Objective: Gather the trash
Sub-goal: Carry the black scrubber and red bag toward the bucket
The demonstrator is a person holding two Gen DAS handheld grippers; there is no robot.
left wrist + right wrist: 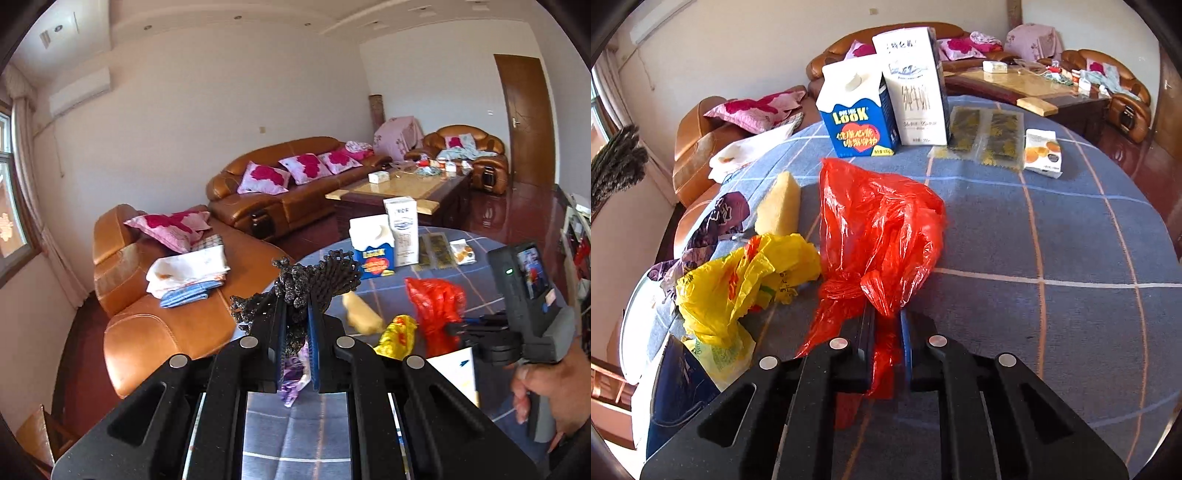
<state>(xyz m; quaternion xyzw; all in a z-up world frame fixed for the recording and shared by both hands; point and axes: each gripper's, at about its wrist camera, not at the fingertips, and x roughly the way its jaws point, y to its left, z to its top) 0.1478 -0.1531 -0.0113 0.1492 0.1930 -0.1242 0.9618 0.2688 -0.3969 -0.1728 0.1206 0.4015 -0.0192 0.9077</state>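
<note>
My left gripper (pixel 297 310) is shut on a dark, knobbly fuzzy cloth (pixel 321 277), which sticks up above the fingertips over the table's left edge; the same cloth shows in the right wrist view (pixel 617 162). My right gripper (pixel 886 321) is shut on the gathered end of a red plastic bag (pixel 882 229), and the rest of the bag rests on the blue checked tablecloth (pixel 1052 240). The left wrist view has the red bag (pixel 436 306) at the right gripper's tips (pixel 454 326), with a person's hand on the handle. Left of the bag lie a crumpled yellow plastic bag (pixel 738 280), a yellow sponge wedge (pixel 781 205) and a purple wrapper (pixel 716 221).
At the table's far side stand a blue LOOK carton (pixel 857 110) and a white carton (pixel 916 85), beside two dark flat packets (pixel 986 134) and a small snack box (pixel 1043 151). A dark blue booklet (pixel 679 391) lies near left. Brown leather sofas (pixel 166 295) flank the table's left.
</note>
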